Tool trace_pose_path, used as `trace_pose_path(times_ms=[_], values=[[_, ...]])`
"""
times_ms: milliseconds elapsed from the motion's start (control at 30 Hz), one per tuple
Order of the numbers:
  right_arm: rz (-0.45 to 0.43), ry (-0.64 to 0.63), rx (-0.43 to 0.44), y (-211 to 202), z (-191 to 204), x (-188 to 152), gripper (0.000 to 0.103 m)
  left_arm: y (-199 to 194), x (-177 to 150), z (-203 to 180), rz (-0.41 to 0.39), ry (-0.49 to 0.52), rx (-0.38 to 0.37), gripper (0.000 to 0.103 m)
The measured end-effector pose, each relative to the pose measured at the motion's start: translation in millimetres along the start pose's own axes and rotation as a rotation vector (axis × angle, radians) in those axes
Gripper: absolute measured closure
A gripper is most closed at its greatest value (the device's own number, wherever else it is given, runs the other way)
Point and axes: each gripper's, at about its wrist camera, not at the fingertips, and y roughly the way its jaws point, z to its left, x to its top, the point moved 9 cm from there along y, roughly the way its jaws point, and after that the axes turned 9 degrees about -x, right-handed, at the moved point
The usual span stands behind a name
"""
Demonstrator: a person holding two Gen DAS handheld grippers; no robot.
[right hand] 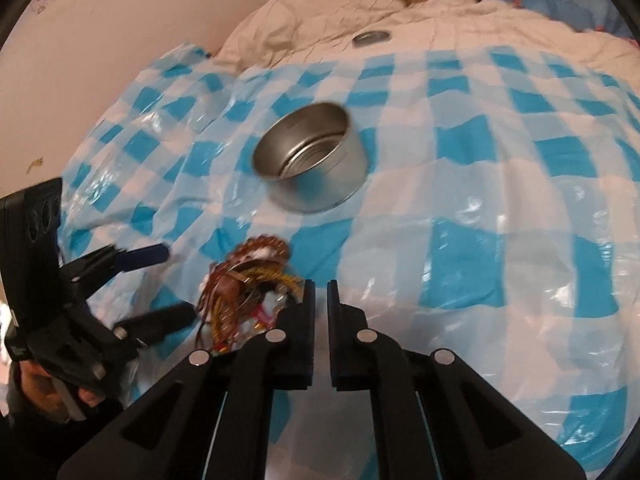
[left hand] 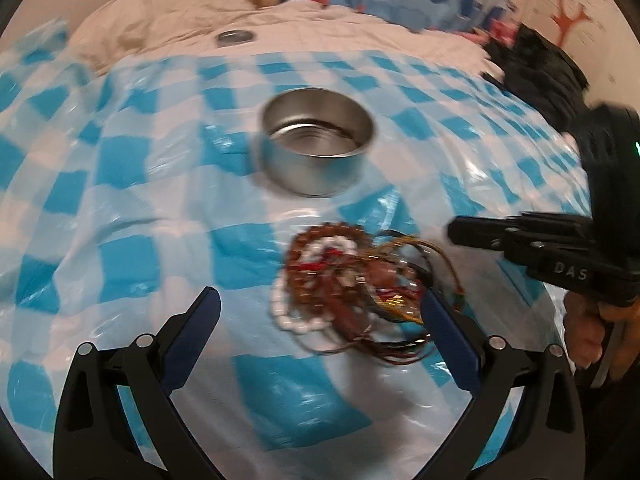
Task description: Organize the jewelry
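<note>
While the metal tin [left hand: 316, 146] ahead of my left claw [left hand: 320, 320] sits empty, its fingers gape around the jewelry tangle [left hand: 352, 292]. My right claw [right hand: 321, 294], nearly together and holding nothing, points beside that pile.

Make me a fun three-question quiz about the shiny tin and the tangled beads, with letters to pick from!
1. Where is the tangled pile of bracelets?
A. inside the tin
B. on the checked plastic sheet, in front of the tin
C. on the cream blanket

2. What colours is the checked plastic sheet?
A. red and yellow
B. green and black
C. blue and white

3. What is in the round metal tin?
A. nothing, it is empty
B. bracelets
C. water

Answers:
1 B: the pile lies on the sheet, nearer the cameras than the tin.
2 C: blue and white squares show.
3 A: its bare ridged bottom shows in the right wrist view.
</note>
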Motion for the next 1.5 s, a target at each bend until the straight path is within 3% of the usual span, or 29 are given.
trace_pose_path(times_ms=[33, 67, 100, 133, 200, 233, 267, 300, 367, 400, 433, 500, 800, 1000, 1233, 1500], values=[[0.015, -0.001, 0.008, 3, 2, -3, 0.063, 2, -1, -5, 0.002, 0.018, -0.005, 0.007], [0.028, 0.003, 0.0, 5, 2, -5, 0.056, 4, -1, -8, 0.003, 0.026, -0.011, 0.007], [0.039, -0.003, 0.006, 7, 5, -7, 0.057, 6, -2, -11, 0.006, 0.029, -0.019, 0.007], [0.048, -0.02, 0.008, 9, 7, -10, 0.061, 8, -3, -13, 0.008, 0.029, -0.034, 0.007], [0.064, -0.041, -0.001, 13, 8, -13, 0.084, 10, -4, -18, 0.004, 0.033, -0.061, 0.007], [0.069, -0.045, 0.006, 13, 9, -15, 0.09, 11, -5, -20, 0.0, 0.033, -0.075, 0.007], [0.071, -0.048, 0.014, 13, 10, -16, 0.097, 12, -5, -20, 0.002, 0.026, -0.085, 0.018], [0.062, -0.061, 0.003, 11, 11, -16, 0.099, 15, -8, -20, 0.021, 0.012, -0.102, 0.04], [0.054, -0.06, 0.004, 10, 11, -15, 0.099, 19, -12, -11, 0.048, -0.048, -0.115, 0.054], [0.043, -0.058, 0.008, 7, 12, -13, 0.099, 19, -12, -9, 0.05, -0.066, -0.136, 0.071], [0.031, -0.052, 0.009, 5, 12, -11, 0.099, 17, -12, -6, 0.05, -0.099, -0.173, 0.082], [0.008, -0.021, 0.01, 0, 7, -6, 0.099, 12, -11, -2, 0.042, -0.129, -0.201, 0.091], [-0.079, 0.093, -0.03, -18, -21, 12, 0.099, -9, -4, 3, -0.009, -0.168, -0.269, 0.098], [-0.08, 0.119, -0.046, -18, -30, 14, 0.099, -25, 3, 16, -0.051, -0.204, -0.289, 0.099], [-0.09, 0.132, -0.059, -19, -33, 16, 0.099, -65, 25, 5, -0.178, -0.197, -0.439, 0.099], [-0.177, 0.121, 0.012, -37, -20, 29, 0.099, -62, 30, 7, -0.171, -0.203, -0.412, 0.099]])
